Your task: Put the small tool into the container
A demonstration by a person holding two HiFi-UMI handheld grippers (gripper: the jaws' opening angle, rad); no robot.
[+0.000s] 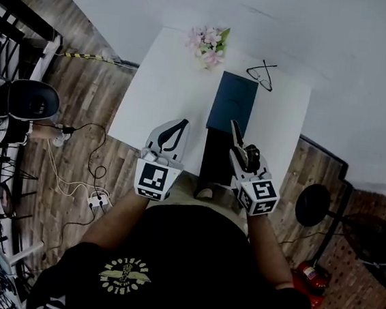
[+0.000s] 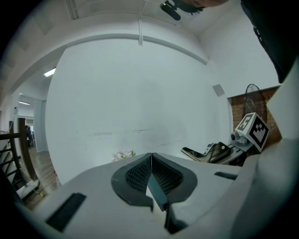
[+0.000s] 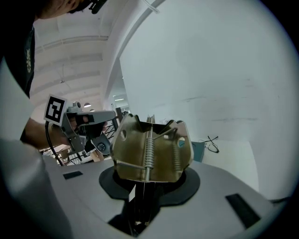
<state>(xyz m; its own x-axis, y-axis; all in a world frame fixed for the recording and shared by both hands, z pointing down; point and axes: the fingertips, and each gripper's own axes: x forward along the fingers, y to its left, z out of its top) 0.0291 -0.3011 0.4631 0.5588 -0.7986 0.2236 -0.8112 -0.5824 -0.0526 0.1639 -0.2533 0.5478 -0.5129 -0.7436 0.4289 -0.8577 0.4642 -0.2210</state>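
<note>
A brass-coloured metal spring clip [image 3: 152,149] stands between the jaws of my right gripper [image 3: 145,179], which is shut on it. In the head view that right gripper [image 1: 238,140] hangs over the near end of a white table [image 1: 166,86], just right of a dark blue container [image 1: 233,101]. My left gripper [image 1: 179,125] is to the left of the container, shut with its pads [image 2: 156,175] pressed together and nothing between them. From the left gripper view, the right gripper [image 2: 205,153] with the clip shows to the right.
Pink flowers [image 1: 208,43] lie at the table's far edge and a pair of glasses [image 1: 262,74] at the far right. A black piece [image 1: 217,156] lies at the container's near end. Cables and a power strip [image 1: 97,201] are on the wood floor at left.
</note>
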